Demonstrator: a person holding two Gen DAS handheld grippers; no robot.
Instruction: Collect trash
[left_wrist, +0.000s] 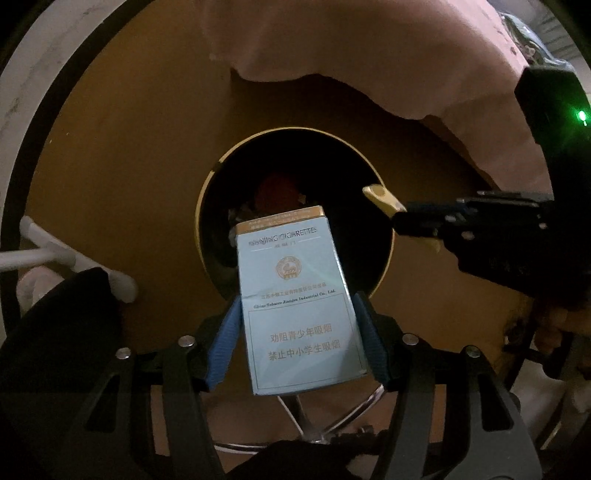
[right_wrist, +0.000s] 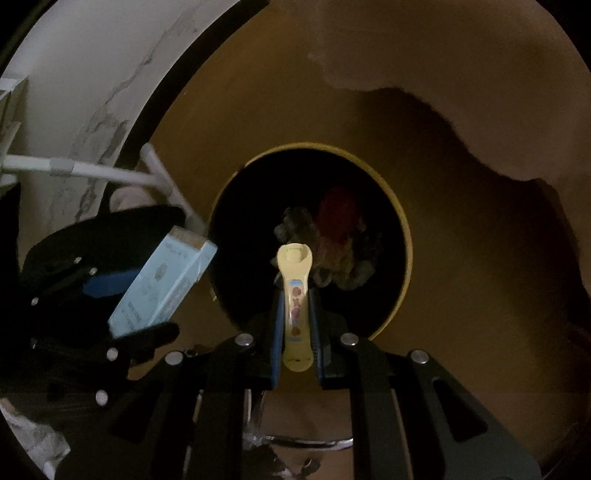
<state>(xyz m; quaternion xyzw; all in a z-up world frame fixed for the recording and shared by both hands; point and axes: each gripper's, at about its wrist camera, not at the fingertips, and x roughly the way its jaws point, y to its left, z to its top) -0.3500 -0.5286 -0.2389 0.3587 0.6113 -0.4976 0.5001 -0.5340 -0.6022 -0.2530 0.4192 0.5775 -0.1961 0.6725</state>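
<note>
Left gripper (left_wrist: 295, 328) clasps a pale blue cigarette pack (left_wrist: 295, 306) upright over the dark round bin (left_wrist: 207, 192) | right gripper (right_wrist: 295, 317) pinches a yellow plastic stick (right_wrist: 295, 295) above the same opening | crumpled trash (right_wrist: 332, 240) inside | tan floor (left_wrist: 129, 166) around.

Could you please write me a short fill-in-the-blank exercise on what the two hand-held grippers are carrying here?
1. The left hand-held gripper has a light ____ cigarette pack between its pads.
2. The right hand-held gripper is shut on a slim ____ plastic piece.
3. Both items hang above the round, dark opening of the ____.
4. A red scrap already lies ____ that opening.

Missing words: blue; yellow; bin; inside
</note>
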